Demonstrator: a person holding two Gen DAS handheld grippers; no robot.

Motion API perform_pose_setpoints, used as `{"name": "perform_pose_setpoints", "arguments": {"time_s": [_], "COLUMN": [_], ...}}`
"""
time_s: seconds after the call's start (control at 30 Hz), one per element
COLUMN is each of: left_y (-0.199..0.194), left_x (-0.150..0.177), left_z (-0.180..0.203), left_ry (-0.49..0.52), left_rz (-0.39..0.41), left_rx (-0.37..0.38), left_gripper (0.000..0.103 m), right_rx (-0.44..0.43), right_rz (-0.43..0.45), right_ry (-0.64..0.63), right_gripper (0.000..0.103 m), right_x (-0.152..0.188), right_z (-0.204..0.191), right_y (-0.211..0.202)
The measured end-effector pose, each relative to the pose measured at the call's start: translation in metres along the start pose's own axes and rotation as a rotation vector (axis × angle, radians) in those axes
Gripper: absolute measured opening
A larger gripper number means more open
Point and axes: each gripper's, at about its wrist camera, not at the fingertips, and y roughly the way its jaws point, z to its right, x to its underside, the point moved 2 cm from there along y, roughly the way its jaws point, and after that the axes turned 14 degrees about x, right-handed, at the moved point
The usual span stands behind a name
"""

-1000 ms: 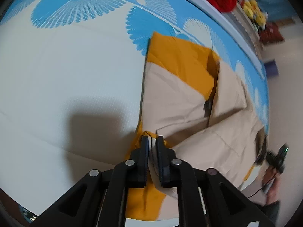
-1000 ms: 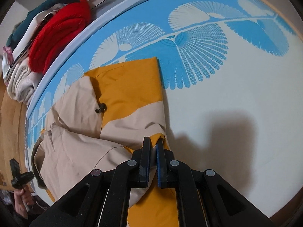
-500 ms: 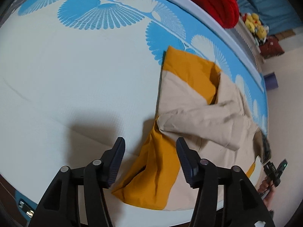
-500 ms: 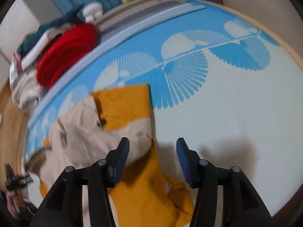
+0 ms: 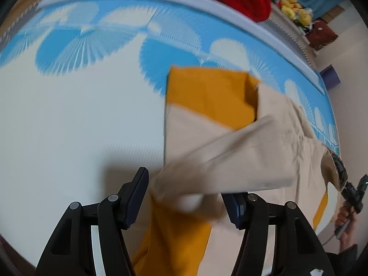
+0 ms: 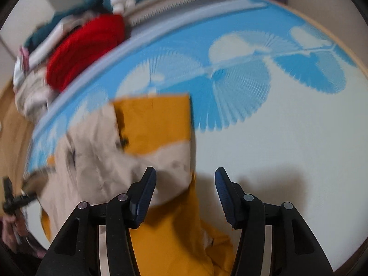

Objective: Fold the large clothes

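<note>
An orange and beige jacket [image 5: 230,124] lies partly folded on a white bed sheet [image 5: 69,126] with blue fan patterns. It also shows in the right wrist view [image 6: 151,124]. My left gripper [image 5: 186,195] is open above the jacket's near edge, a beige sleeve [image 5: 234,161] lying between and past its fingers. My right gripper [image 6: 184,191] is open above the jacket's near right edge, holding nothing. Both views are motion-blurred.
A red garment [image 6: 85,48] and other piled clothes [image 6: 32,85] lie beyond the far bed edge. Yellow plush toys [image 5: 294,11] sit on a shelf. Another hand holding a black device [image 5: 352,193] is at the bed's side, also in the right wrist view [image 6: 13,202].
Both grippers were shut on the jacket's edge one second ago; they have opened, released it, and pulled back and up. The sleeve now lies folded across the jacket.
</note>
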Motion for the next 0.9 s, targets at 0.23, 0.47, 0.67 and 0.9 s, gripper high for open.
{"name": "perform_pose_setpoints", "arguments": {"time_s": [0.23,0.47,0.67,0.9], "left_y": [-0.006,0.0,0.007,0.021], "left_x": [-0.011,0.001,-0.002,-0.014], "left_z": [-0.012,-0.014,-0.015,-0.008], "left_ry": [-0.045,-0.032,-0.047,0.008], "left_rz": [0.053,0.003,0.024,0.011], "left_rx": [-0.001,-0.002,-0.011,-0.014], "left_gripper": [0.027,0.041,0.041,0.002], "right_rx": [-0.057,-0.014,0.05,0.075], "right_rz": [-0.028,-0.061,0.025,0.093], "right_ry": [0.009,-0.188,-0.193,-0.192], "right_gripper": [0.055,0.055,0.055,0.005], "right_x": [0.002,0.026,0.015,0.003], "right_z": [0.021,-0.01,-0.034,-0.048], "right_y": [-0.001,0.019,0.021,0.024]}}
